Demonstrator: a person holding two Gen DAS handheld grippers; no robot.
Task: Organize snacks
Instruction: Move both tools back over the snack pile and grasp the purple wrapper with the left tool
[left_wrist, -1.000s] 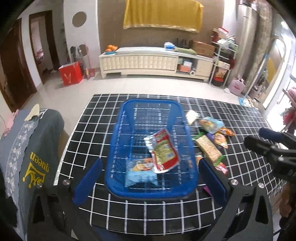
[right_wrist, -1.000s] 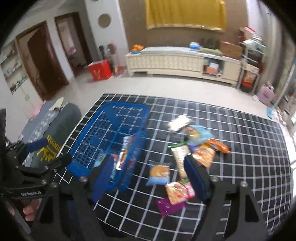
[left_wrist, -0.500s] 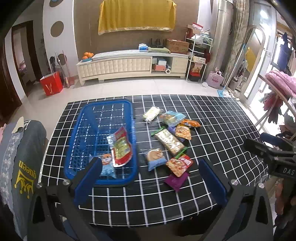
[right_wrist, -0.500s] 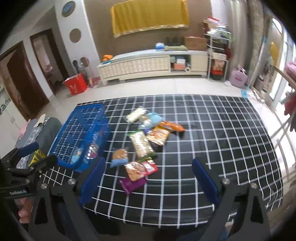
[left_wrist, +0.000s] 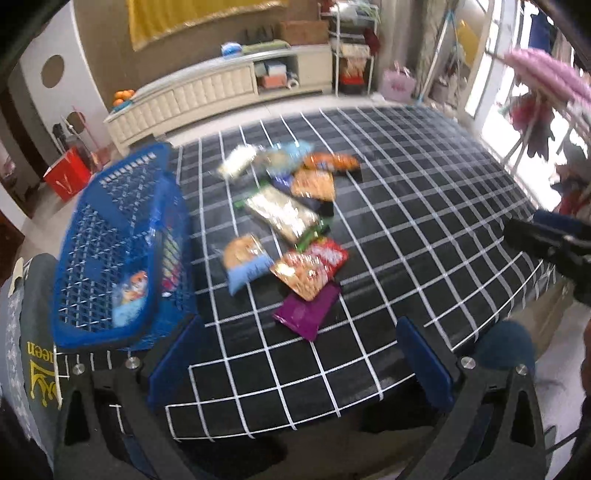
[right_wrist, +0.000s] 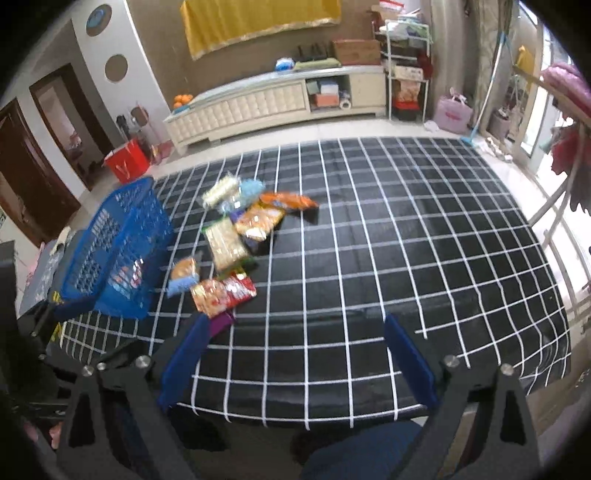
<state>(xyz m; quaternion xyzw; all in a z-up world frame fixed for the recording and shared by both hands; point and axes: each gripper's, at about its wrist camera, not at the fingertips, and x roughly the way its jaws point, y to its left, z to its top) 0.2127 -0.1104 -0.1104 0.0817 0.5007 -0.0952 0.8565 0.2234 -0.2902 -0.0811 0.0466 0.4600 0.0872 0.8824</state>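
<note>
A blue mesh basket (left_wrist: 110, 254) (right_wrist: 110, 236) sits at the table's left with a few snack packs inside. Several loose snack packs lie in a pile (left_wrist: 291, 210) (right_wrist: 236, 236) to its right, among them a purple pack (left_wrist: 306, 314), a red-orange pack (left_wrist: 310, 266) and a blue-trimmed pack (left_wrist: 243, 262). My left gripper (left_wrist: 299, 365) is open and empty, above the table's front edge, short of the purple pack. My right gripper (right_wrist: 295, 365) is open and empty over the front edge, right of the pile.
The table carries a black cloth with a white grid (right_wrist: 406, 240). A chair back with a grey printed garment (left_wrist: 26, 350) stands at the front left. A cream TV cabinet (right_wrist: 273, 99) and a clothes rack (right_wrist: 565, 110) stand beyond the table.
Both grippers have pulled back and shifted right; the basket has slid from centre to the left of the left wrist view. The right gripper has moved away from the pile. Both stay open.
</note>
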